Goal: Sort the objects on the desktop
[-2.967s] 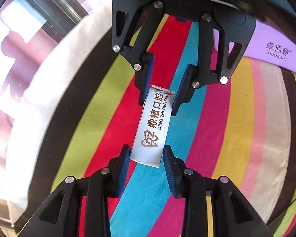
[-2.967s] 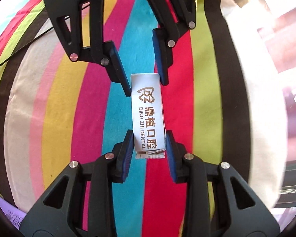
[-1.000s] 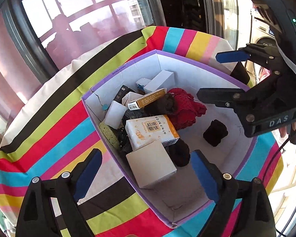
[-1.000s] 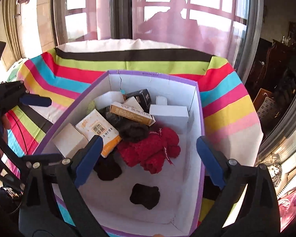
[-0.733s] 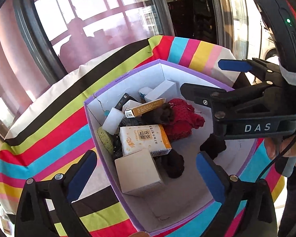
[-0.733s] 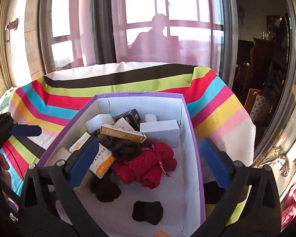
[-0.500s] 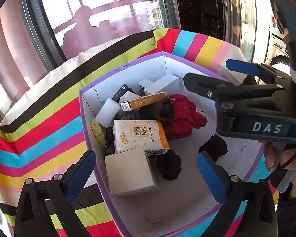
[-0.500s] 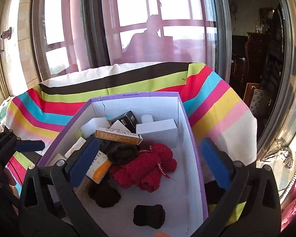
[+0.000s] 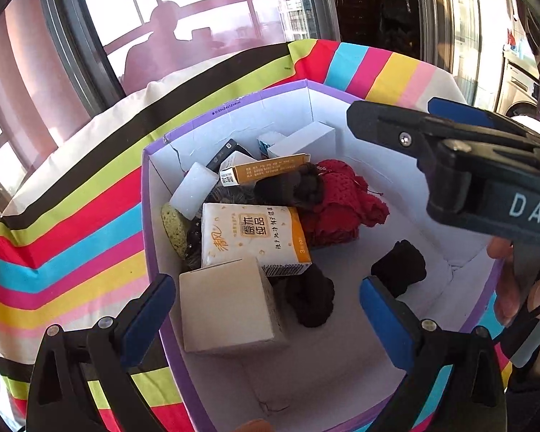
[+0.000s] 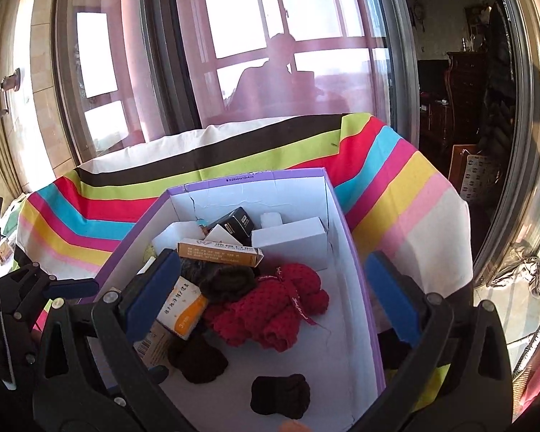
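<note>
Left wrist view: left gripper (image 9: 266, 309) released, jaws have just been opening, w/ nothing gripped. Purple-rimmed white cardboard box (image 9: 234, 102) at centre; plain white cardboard carton (image 9: 230, 306) at 6 o'clock, orange-white tissue pack (image 9: 252, 234) above it.

Right wrist view: right gripper (image 10: 273, 295) released, empty. Red knitted cloth (image 10: 270, 306) in the box centre, black sock roll (image 10: 280, 396) at 6 o'clock.

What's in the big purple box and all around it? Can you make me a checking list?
Surface: striped cloth over the table.
Job's things: purple box holding red knit, tissue pack, plain carton, orange carton, white box, dark bundles.
Clutter: nothing seen outside the box.
Grippers: left gripper and right gripper over the box, jaws wide, empty.
Cables: thin black one beside the hand.
Surroundings: windows, dark furniture.
</note>
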`<state>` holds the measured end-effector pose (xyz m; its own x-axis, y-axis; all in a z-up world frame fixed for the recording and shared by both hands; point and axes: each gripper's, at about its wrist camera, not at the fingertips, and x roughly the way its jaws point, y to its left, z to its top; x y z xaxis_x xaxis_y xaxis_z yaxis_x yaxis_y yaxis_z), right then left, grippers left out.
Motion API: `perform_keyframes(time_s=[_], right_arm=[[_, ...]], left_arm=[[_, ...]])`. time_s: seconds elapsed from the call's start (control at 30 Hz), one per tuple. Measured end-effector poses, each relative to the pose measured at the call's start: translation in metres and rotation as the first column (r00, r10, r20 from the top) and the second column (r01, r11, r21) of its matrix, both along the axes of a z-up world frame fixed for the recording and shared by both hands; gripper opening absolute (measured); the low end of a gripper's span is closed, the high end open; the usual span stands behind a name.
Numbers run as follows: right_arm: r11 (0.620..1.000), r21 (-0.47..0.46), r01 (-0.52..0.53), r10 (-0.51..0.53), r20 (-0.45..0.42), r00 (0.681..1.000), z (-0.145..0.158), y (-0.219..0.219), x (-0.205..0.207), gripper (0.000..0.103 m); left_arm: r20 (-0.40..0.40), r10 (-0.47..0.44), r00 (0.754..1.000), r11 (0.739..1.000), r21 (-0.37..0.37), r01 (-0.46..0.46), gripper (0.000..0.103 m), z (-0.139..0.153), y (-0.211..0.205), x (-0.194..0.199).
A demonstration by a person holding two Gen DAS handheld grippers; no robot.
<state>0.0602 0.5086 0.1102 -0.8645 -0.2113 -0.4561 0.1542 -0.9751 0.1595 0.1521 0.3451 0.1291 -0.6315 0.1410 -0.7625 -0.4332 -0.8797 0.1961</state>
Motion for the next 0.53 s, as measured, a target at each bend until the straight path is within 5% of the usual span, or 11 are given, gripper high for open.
perform_keyframes(time_s=[0.53], right_arm=[[1.0, -0.002, 0.003, -0.003, 0.006, 1.0, -0.0008, 0.0005, 0.0, 0.102]], left_arm=[[-0.046, -0.02, 0.999, 1.0, -0.01, 0.019, 0.103, 0.0025, 0.004, 0.0039]])
